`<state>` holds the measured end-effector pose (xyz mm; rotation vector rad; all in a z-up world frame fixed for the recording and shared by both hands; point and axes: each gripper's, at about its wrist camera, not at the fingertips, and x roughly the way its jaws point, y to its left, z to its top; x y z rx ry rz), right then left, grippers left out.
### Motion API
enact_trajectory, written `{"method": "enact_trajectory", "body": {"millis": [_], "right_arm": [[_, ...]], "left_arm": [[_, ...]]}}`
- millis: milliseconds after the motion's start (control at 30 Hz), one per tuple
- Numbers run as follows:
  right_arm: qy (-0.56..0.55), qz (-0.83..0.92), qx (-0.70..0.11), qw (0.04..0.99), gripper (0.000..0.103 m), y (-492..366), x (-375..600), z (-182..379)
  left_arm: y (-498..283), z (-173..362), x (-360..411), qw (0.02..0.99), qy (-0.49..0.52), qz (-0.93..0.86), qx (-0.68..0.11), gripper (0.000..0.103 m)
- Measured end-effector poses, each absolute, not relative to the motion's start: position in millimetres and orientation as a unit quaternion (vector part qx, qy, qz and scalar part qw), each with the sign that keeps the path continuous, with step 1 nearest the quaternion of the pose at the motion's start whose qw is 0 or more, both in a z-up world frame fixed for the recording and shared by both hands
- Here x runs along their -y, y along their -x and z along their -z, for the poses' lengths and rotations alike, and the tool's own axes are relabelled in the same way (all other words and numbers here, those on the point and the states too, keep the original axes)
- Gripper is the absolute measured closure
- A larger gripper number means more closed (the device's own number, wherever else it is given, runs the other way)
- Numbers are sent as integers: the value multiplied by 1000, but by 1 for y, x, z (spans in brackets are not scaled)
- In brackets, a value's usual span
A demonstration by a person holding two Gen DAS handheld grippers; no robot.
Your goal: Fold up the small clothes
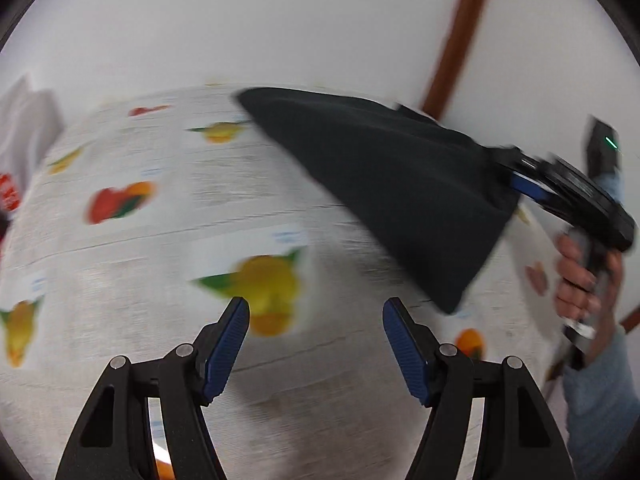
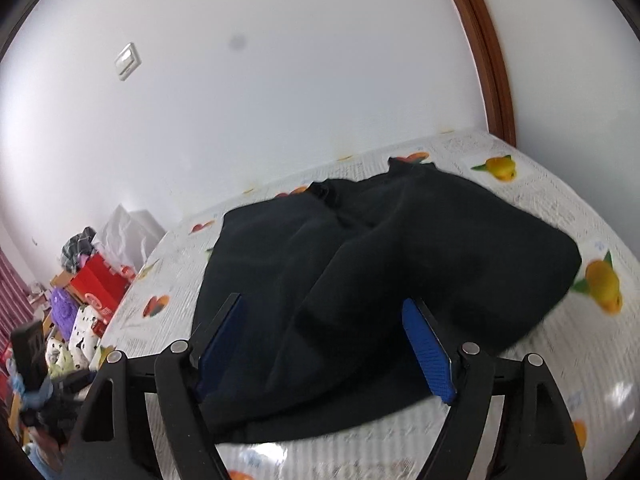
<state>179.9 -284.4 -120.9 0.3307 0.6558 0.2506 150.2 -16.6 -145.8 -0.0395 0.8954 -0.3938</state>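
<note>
A black garment hangs stretched above the fruit-print tablecloth, one end pinched at the right gripper, which a hand holds. In the right wrist view the garment lies bunched over the table and fills the space between the right gripper's spread fingers; I cannot tell whether they clamp it. My left gripper is open and empty, low over the cloth, left of the garment's hanging corner.
A white wall and a brown door frame stand behind the table. A red box, bags and toys are piled off the table's left end. A white bag shows at far left.
</note>
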Motion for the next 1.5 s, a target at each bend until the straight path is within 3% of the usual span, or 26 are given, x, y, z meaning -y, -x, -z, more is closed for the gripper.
{"method": "enact_trajectory", "body": {"millis": [167,200,267,300,400,433,533,633,900,1000,1067,1167,1200,1233,1433,1467,1500], "right_arm": [[-178,-108,-371,905,24,-225,292,146],[-177,-108,-374,904,29,-230,292,151],[-175,-114,-375,903,61,-234,294,158],[-171,-110,-373,905,68,-233,295,160],[-161,-110,-366,910,78,-226,299,163],[-156,-108,-366,911,79,-224,299,164],[-135,-100,-365,916,79,-223,293,167],[-128,-98,-369,915,80,-227,285,168],[-138,-144,-374,906,81,-226,225,168],[-137,-181,-376,898,77,-219,205,166],[-145,-200,-369,896,66,-210,204,163],[-156,-189,-360,900,46,-206,213,160],[-161,-184,-359,901,38,-209,216,159],[-168,-183,-360,899,36,-212,219,160],[-195,-168,-377,890,36,-238,204,167],[-192,-160,-380,891,39,-241,199,168],[-184,-156,-379,894,51,-243,194,167]], "left_arm": [[-155,157,74,866,-5,235,-441,36],[-156,159,82,864,-7,240,-443,36],[-160,166,98,859,-10,244,-449,36],[-162,168,104,859,-11,244,-450,36],[-168,173,119,864,-20,235,-445,38],[-170,175,122,867,-23,231,-441,46],[-170,174,120,877,-14,212,-431,66],[-170,169,104,883,11,204,-424,78],[-167,164,29,898,37,142,-415,81],[-160,166,3,892,49,147,-424,81],[-155,168,-2,889,44,157,-427,79],[-151,168,-1,889,28,167,-424,67],[-150,168,1,888,29,178,-424,51],[-150,168,4,886,33,186,-423,40],[-175,178,43,887,2,155,-436,39],[-181,178,43,885,7,155,-438,39],[-182,178,44,888,6,154,-433,38]]}}
